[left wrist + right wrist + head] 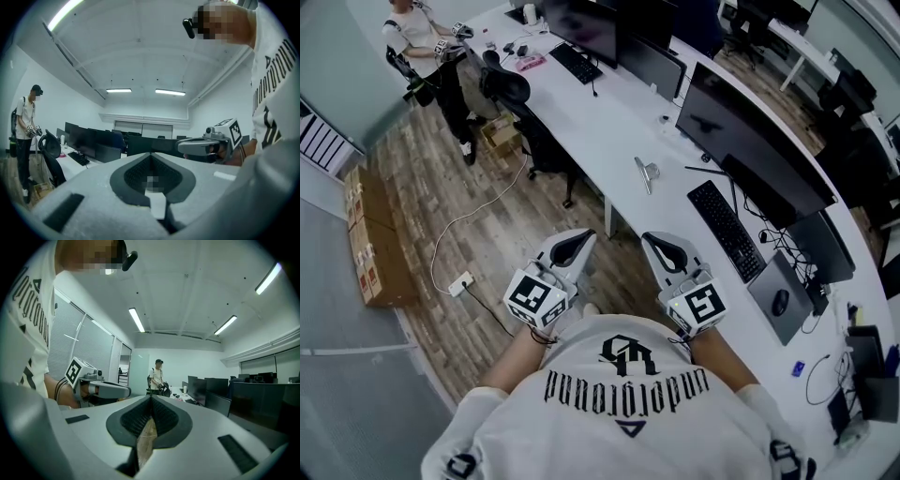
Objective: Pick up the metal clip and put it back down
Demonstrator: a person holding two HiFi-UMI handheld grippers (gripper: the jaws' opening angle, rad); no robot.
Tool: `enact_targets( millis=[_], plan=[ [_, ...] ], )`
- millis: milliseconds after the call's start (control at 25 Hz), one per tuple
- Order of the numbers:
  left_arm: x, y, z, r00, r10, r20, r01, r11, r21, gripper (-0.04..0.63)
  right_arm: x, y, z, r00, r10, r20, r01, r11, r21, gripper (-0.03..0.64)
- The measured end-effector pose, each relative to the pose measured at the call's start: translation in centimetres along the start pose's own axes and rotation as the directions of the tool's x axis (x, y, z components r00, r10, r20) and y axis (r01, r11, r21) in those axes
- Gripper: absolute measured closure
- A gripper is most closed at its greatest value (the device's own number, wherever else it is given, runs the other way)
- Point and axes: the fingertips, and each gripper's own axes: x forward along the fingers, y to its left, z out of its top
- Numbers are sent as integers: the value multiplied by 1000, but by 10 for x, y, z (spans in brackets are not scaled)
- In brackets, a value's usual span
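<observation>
The metal clip [646, 174] lies on the long white desk [609, 122], ahead of both grippers and well apart from them. My left gripper [572, 248] and right gripper [667, 251] are held side by side close to my chest, over the wooden floor at the desk's near edge. Both are shut with nothing between the jaws. In the left gripper view the left gripper [151, 154] points level across the office, with the right gripper [206, 144] beside it. The right gripper view shows the right gripper [151, 397] shut likewise and the left gripper [101, 387] at its left. Neither gripper view shows the clip.
Dark monitors [750, 141] and a keyboard [724, 228] line the desk to the right. A black chair [508, 89] stands at the desk farther on. Another person [422, 42] stands at the far left. Cardboard boxes [373, 244] and a power strip [459, 282] with a cable sit on the floor.
</observation>
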Motion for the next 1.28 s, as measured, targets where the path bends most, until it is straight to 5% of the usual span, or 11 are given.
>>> enact_targets(
  millis=[440,1280],
  plan=[
    [4,52,-2,997,-67,-22,67,998,-14,581,65,5,-5,1000,-14,-26,15,1000,26,601],
    [97,98,-20,995,-74,-69,71,997,-41,581,106,-97,-29,999,-15,-39,18,997,77,601]
  ],
)
